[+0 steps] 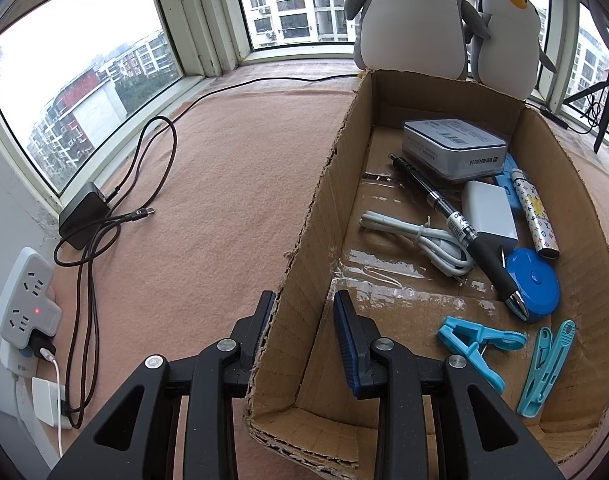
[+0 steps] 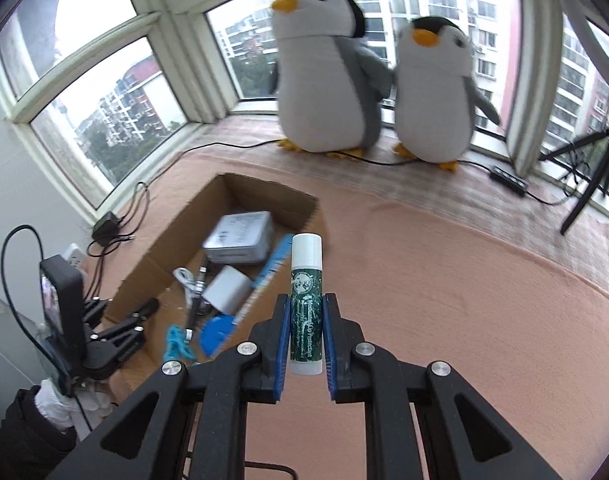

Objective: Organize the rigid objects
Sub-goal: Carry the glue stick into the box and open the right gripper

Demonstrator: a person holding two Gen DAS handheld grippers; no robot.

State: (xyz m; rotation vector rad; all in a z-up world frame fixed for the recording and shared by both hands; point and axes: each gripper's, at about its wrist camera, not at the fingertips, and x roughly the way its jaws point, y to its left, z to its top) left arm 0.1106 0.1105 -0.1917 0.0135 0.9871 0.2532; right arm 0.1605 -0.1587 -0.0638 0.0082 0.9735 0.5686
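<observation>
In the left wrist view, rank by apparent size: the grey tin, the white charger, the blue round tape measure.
1. grey tin
2. white charger and blue round tape measure: look alike, and the tape measure lies nearer the camera, so unranked.

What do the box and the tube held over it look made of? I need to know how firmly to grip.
Box: corrugated cardboard, matte brown, with torn fluted edges and tape strips. Tube: apparently smooth plastic, with a white cap and a printed green label.
</observation>
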